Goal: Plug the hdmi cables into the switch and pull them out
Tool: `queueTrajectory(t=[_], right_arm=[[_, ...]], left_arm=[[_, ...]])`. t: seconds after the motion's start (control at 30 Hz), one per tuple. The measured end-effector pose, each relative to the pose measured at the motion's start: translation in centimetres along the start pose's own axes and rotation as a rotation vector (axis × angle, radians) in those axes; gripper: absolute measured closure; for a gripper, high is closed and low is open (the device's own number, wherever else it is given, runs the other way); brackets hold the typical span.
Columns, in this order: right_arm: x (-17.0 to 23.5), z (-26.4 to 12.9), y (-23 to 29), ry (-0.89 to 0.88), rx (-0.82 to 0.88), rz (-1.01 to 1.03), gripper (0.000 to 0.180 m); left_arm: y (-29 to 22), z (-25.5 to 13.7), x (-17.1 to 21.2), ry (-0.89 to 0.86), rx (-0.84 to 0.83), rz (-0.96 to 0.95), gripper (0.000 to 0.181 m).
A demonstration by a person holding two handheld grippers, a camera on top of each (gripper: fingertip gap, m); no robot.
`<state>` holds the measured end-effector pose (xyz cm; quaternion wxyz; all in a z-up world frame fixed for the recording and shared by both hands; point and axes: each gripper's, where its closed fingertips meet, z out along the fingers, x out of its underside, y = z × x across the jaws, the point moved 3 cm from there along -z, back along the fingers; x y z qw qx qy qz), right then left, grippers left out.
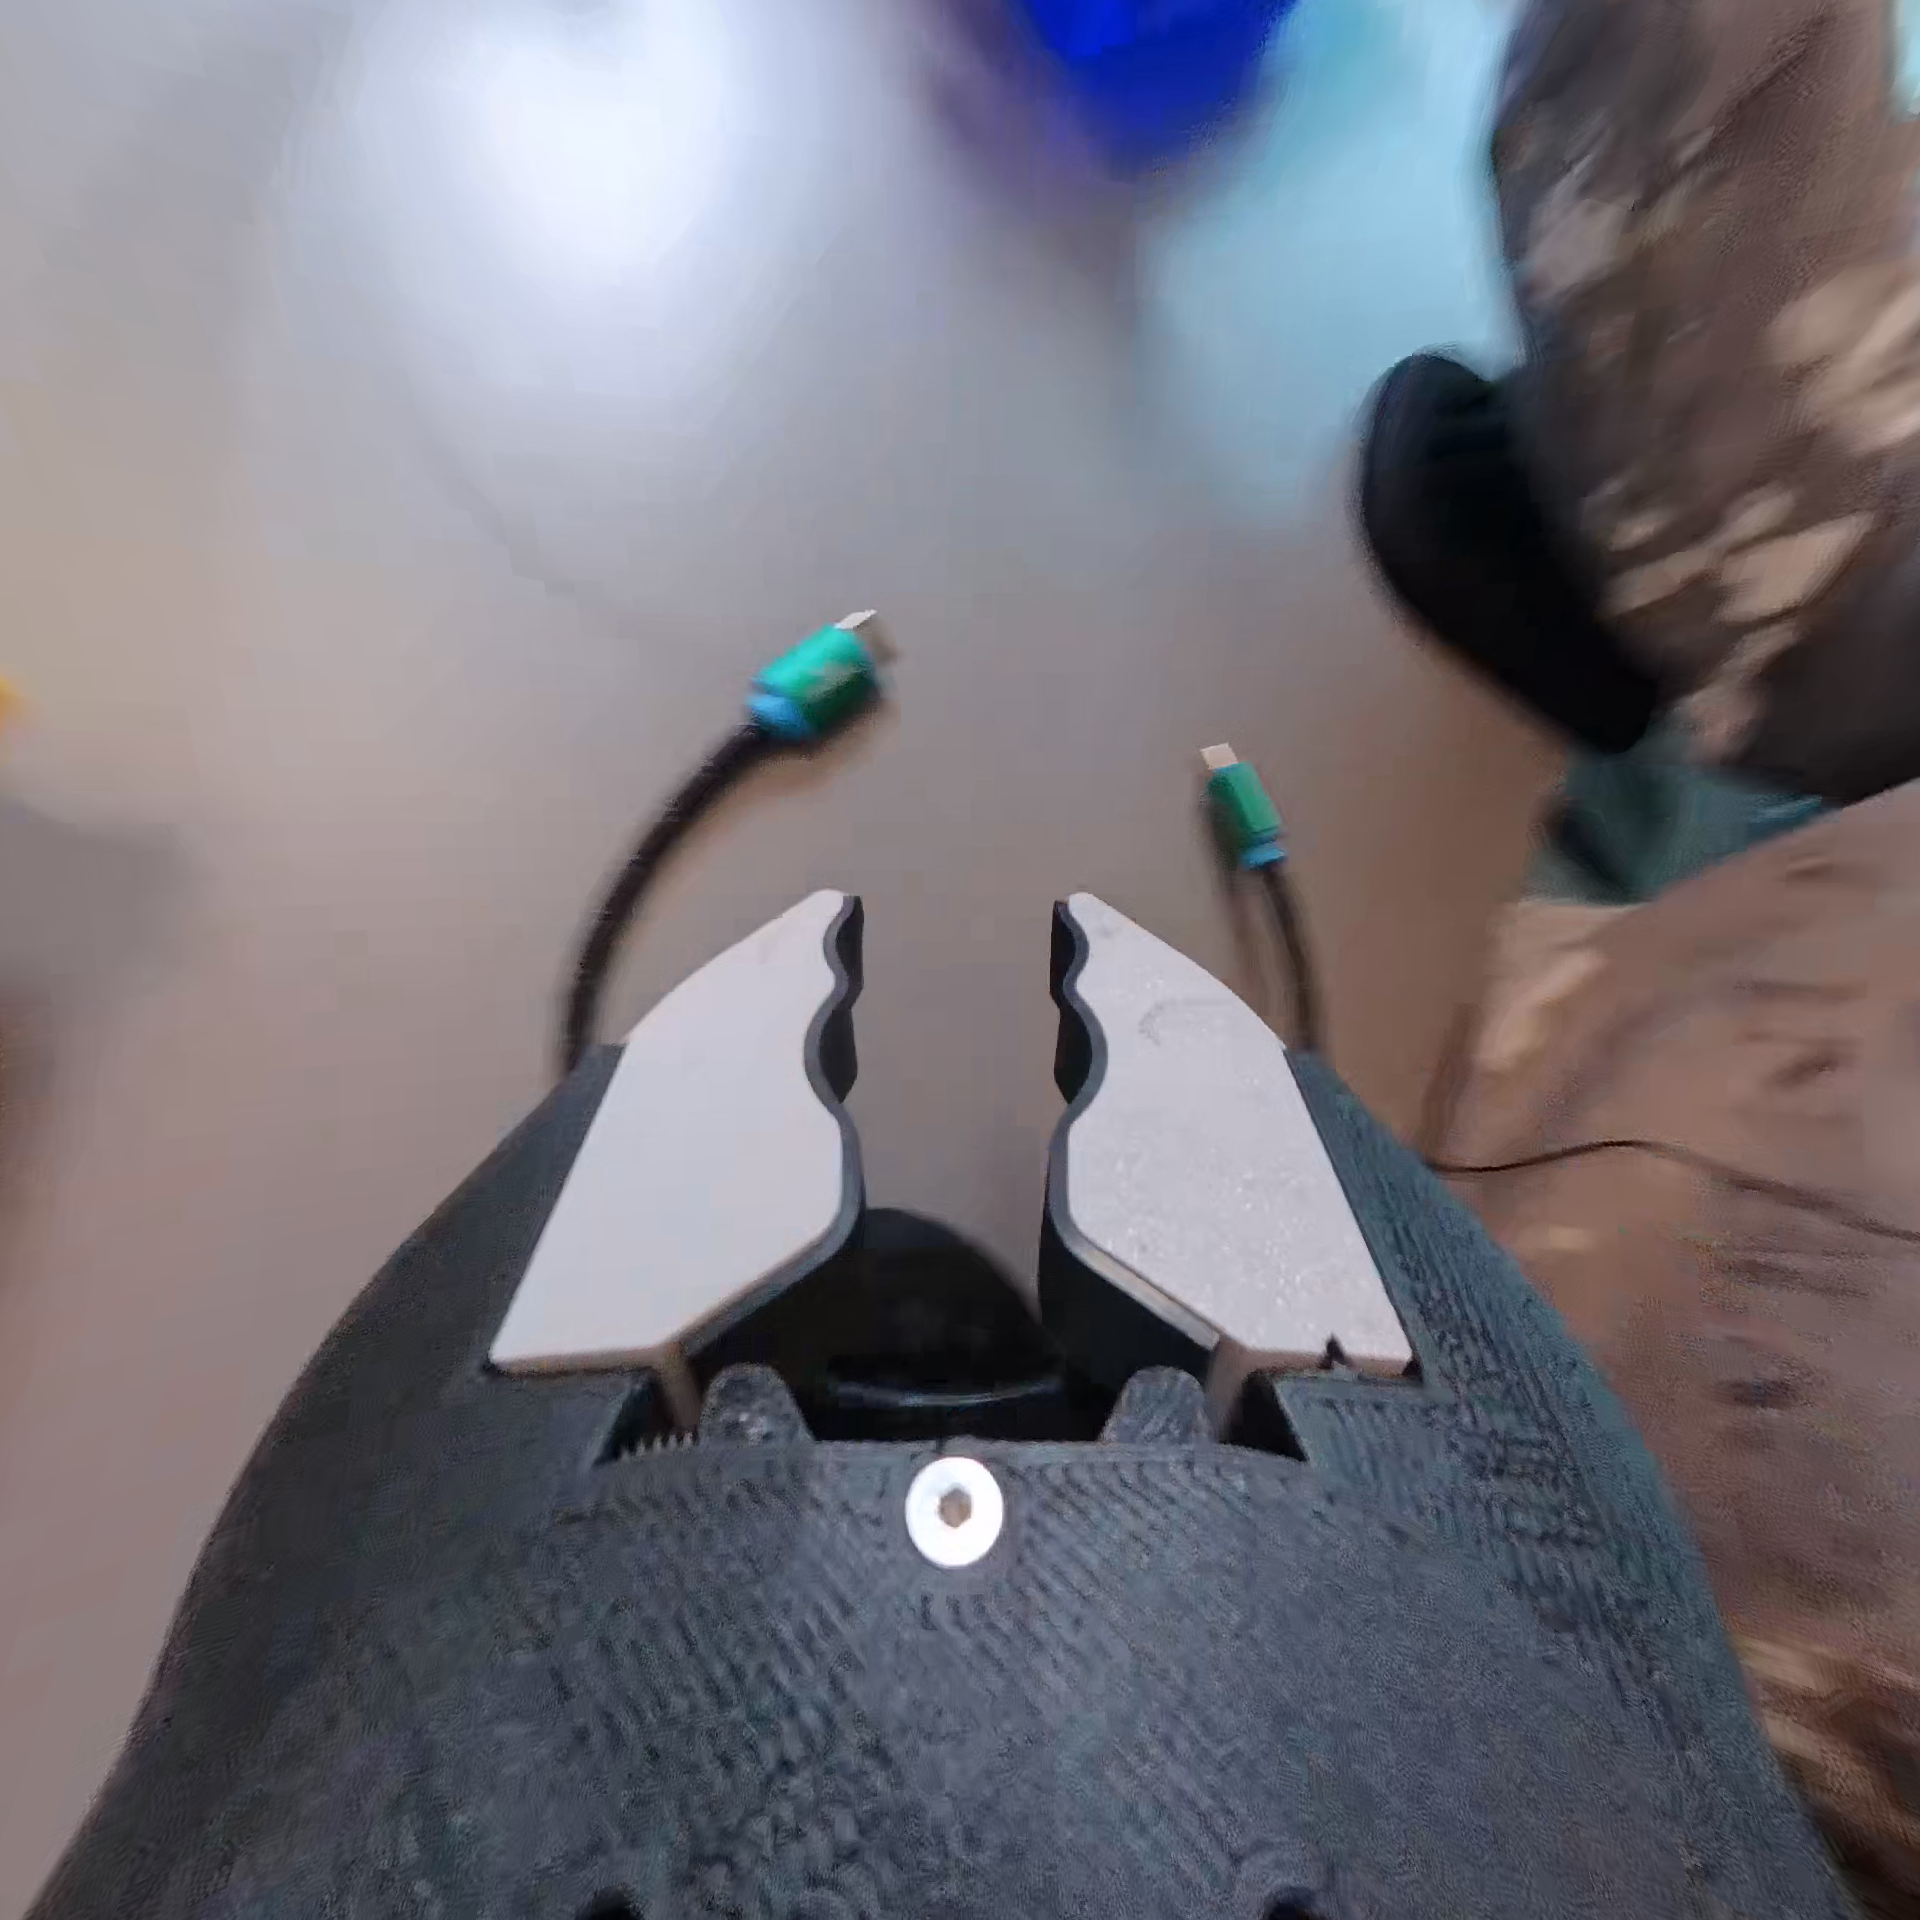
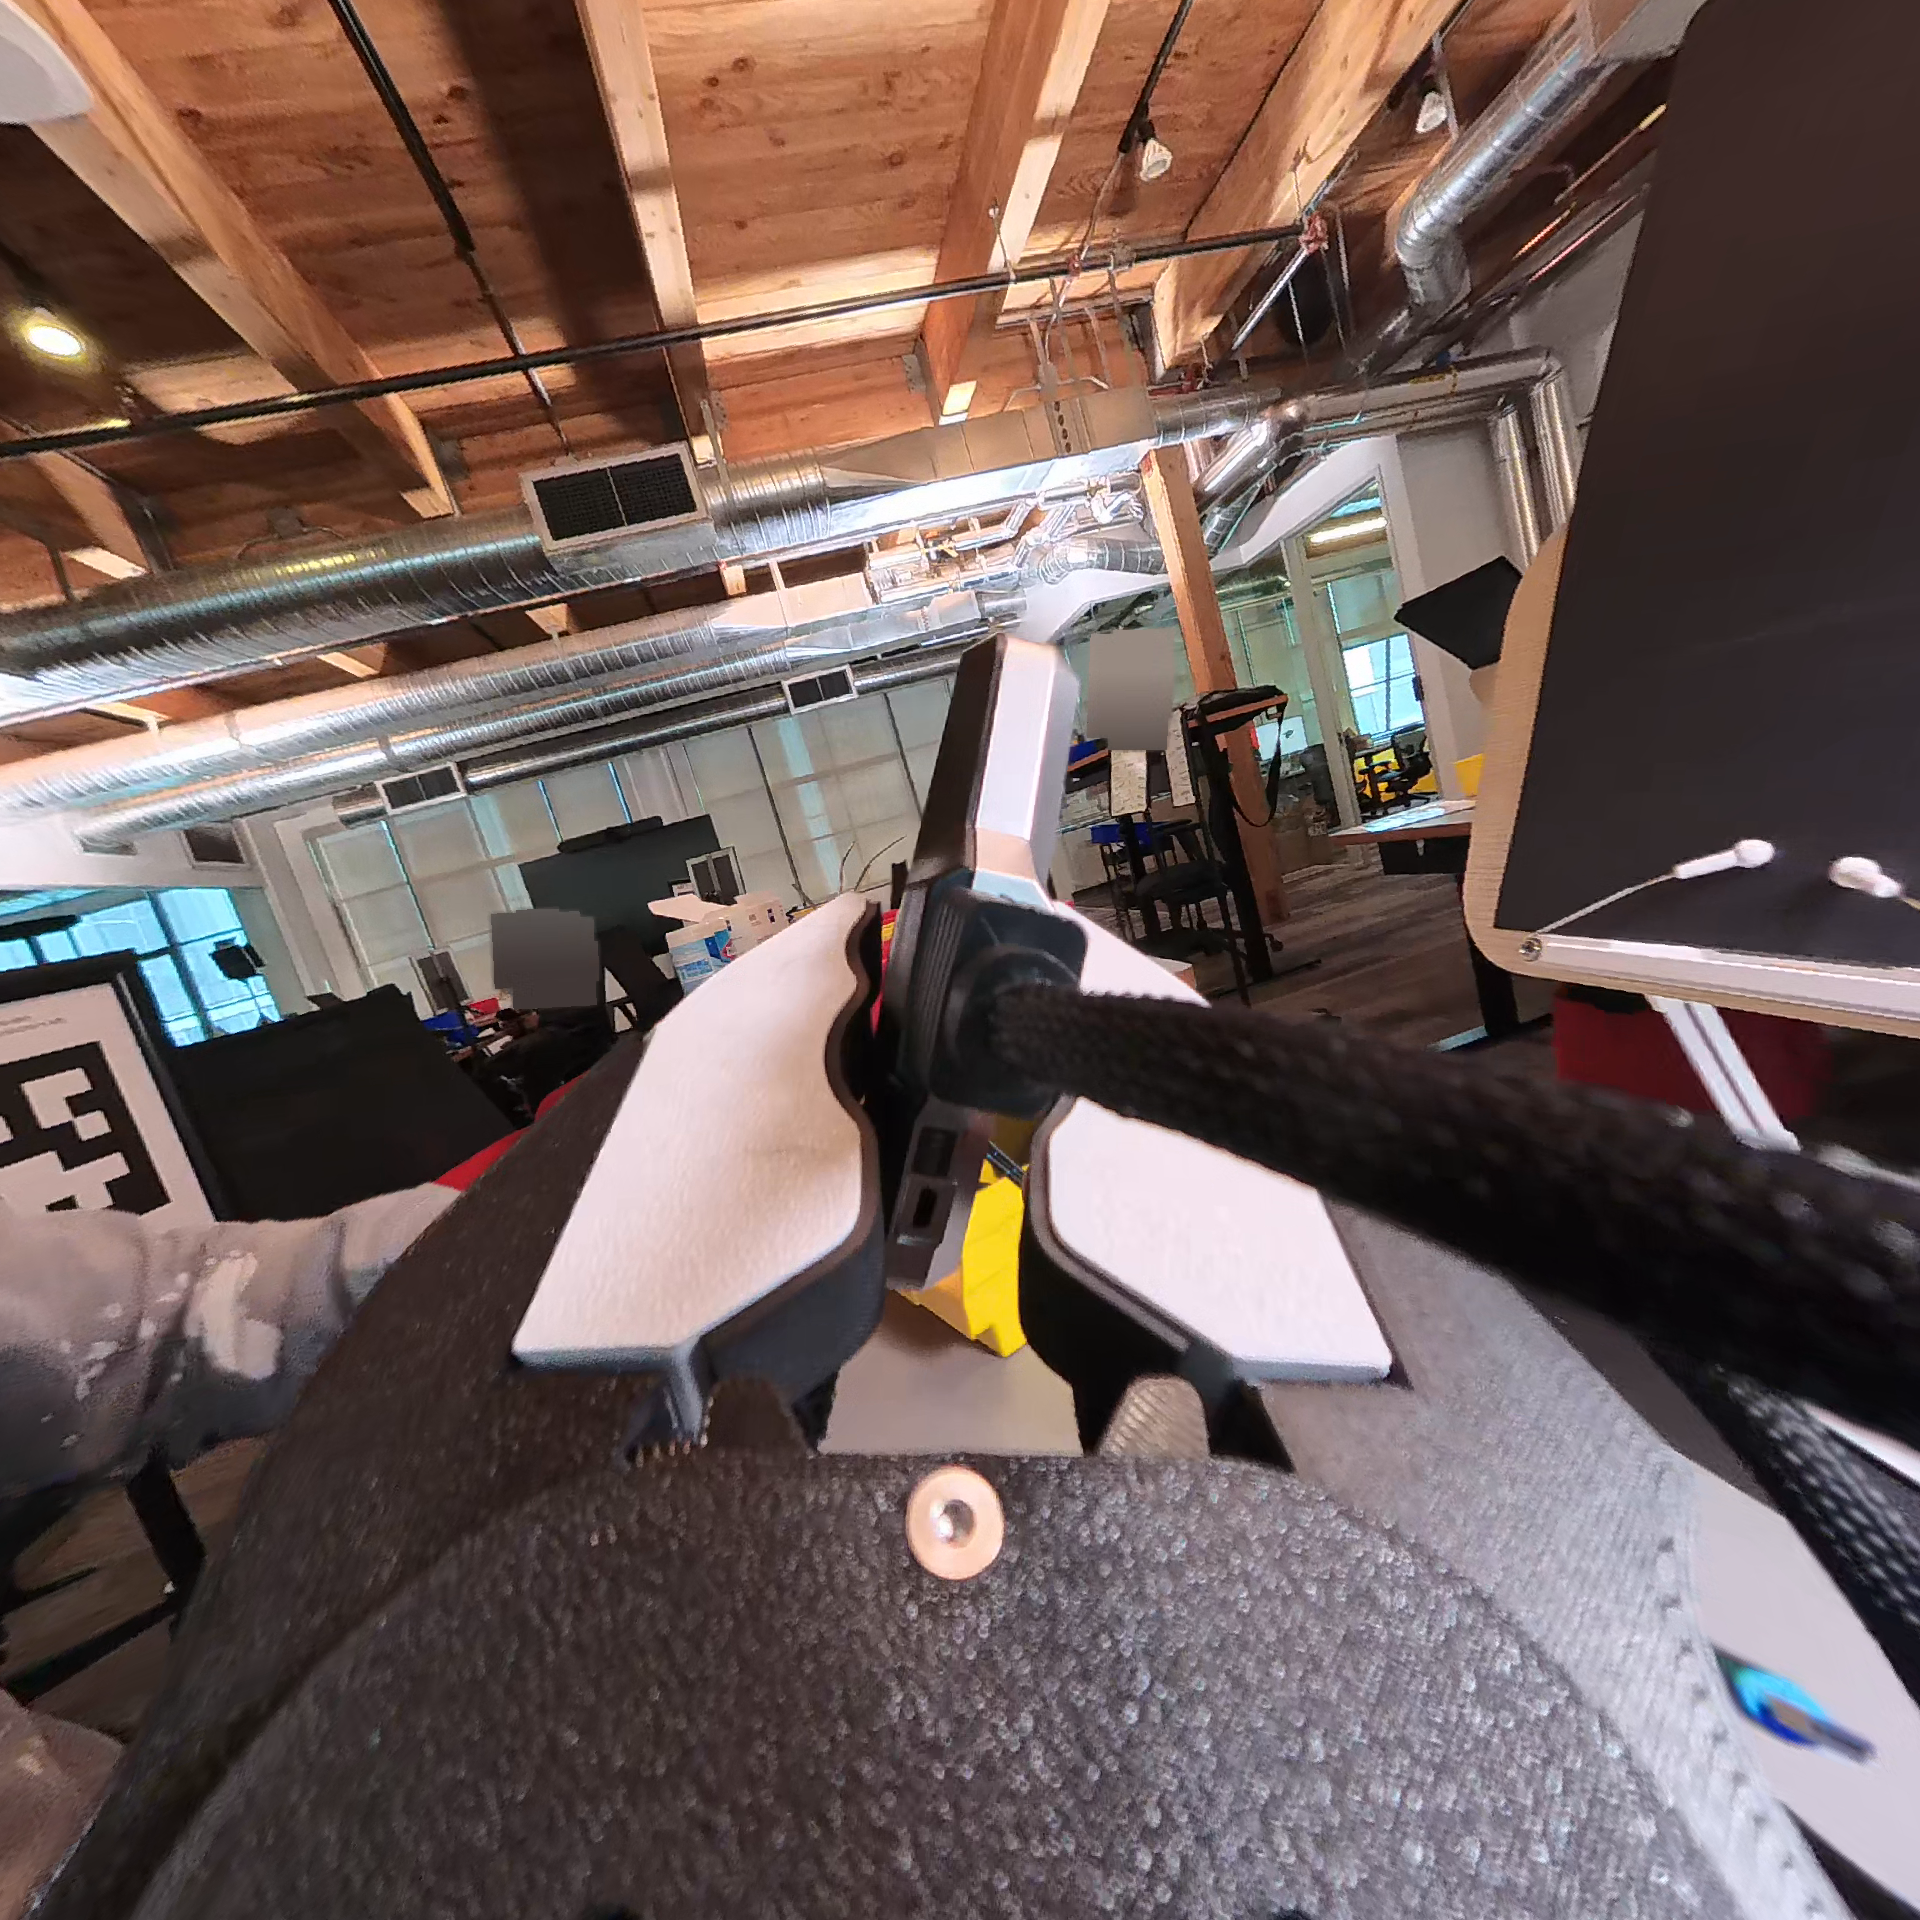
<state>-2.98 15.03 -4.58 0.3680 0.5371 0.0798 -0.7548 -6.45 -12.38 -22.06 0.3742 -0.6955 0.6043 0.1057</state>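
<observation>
In the left wrist view my left gripper [image 1: 956,914] is open and empty above a pale table [image 1: 416,623]. Two black HDMI cables lie ahead of it. One green plug [image 1: 821,675] lies ahead and to the left, and a second green plug [image 1: 1242,800] lies just right of my right finger. In the right wrist view my right gripper [image 2: 956,987] is shut on the silver and black switch [image 2: 1013,748] and holds it raised and upright, pointing toward the ceiling. A thick black braided cable [image 2: 1351,1122] is plugged into the switch and runs off to the right.
A person's patterned sleeve [image 1: 1714,416] and a black rounded shape [image 1: 1475,551] fill the right of the left wrist view. A blurred blue object [image 1: 1132,62] is at the top. A dark board with white earbuds [image 2: 1714,520] hangs close on the right. A yellow block [image 2: 987,1278] sits below the switch.
</observation>
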Motion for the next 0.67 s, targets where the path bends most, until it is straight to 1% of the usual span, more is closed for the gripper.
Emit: queueTrajectory(t=[0.07,0.1,0.13,0.27,0.33,0.37,0.5,0.57,0.63,0.67], right_arm=[[0.2,0.2,0.2,-0.001,-0.013,0.01,0.154],[0.3,0.3,0.3,-0.003,-0.02,0.016,0.154],[0.4,0.3,0.4,-0.004,-0.027,0.019,0.154],[0.2,0.0,0.8,-0.008,-0.06,0.019,0.154],[-0.1,-0.4,0.7,-0.016,-0.075,0.022,0.154],[-0.2,-0.6,0.6,-0.021,-0.079,0.027,0.154],[-0.4,-1.1,0.2,-0.032,-0.077,0.046,0.154],[-0.4,-1.2,0.1,-0.031,-0.081,0.055,0.154],[-0.4,-1.3,0.1,-0.019,-0.085,0.059,0.154],[-0.3,-1.4,0.1,-0.005,-0.086,0.06,0.154]], left_arm=[[2.4,0.7,-0.6,0.083,-0.137,0.165,0.142],[3.3,1.5,-0.9,0.117,-0.155,0.218,0.14],[4.0,2.6,-1.3,0.143,-0.143,0.265,0.138],[4.4,6.2,-1.3,0.243,0.005,0.473,0.137],[4.9,7.2,-1.2,0.266,0.015,0.547,0.139],[4.9,7.5,-1.4,0.251,0.016,0.569,0.144],[5.2,7.6,-1.4,0.236,-0.024,0.616,0.161],[5.8,7.2,-1.5,0.213,-0.118,0.628,0.17],[5.9,5.5,-2.6,0.131,-0.203,0.626,0.17],[5.8,4.0,-3.6,0.079,-0.247,0.616,0.171]])
